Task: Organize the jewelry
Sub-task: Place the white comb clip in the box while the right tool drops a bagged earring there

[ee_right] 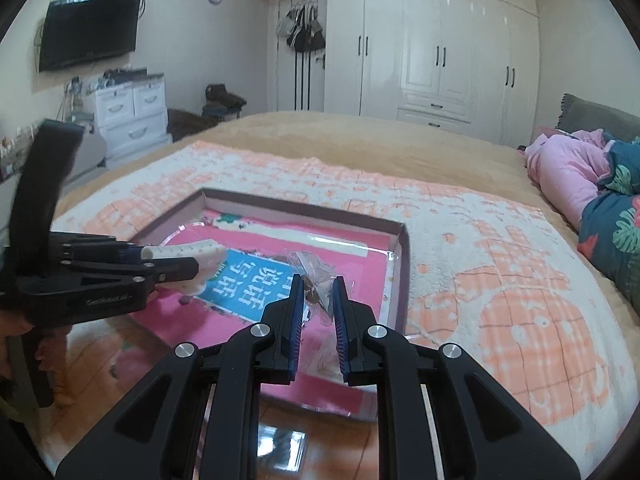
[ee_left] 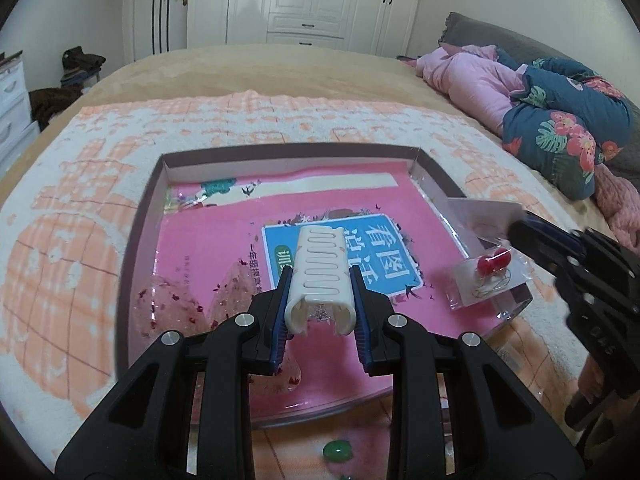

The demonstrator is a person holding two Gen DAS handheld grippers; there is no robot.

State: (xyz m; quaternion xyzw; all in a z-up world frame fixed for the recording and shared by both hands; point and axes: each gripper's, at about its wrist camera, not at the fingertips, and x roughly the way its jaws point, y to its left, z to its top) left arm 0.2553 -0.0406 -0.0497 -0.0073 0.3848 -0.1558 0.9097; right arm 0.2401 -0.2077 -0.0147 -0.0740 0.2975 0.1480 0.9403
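Observation:
My left gripper (ee_left: 320, 280) is shut on a cream plastic hair clip (ee_left: 320, 272) and holds it above the pink book cover inside a shallow box lid (ee_left: 156, 184). It also shows in the right wrist view (ee_right: 172, 260), clip (ee_right: 188, 254) in its jaws. My right gripper (ee_left: 520, 224) pinches a clear packet with red bead earrings (ee_left: 492, 262) at the lid's right edge. In the right wrist view the right gripper (ee_right: 316, 284) is closed on the crinkled clear packet (ee_right: 310, 270).
A green bead (ee_left: 338, 452) lies on the towel near the front edge. Clear pink glitter pouches (ee_left: 172, 304) lie in the lid at left. A peach-and-white towel (ee_left: 80, 240) covers the bed. Pink and floral bedding (ee_left: 540, 108) is piled at right.

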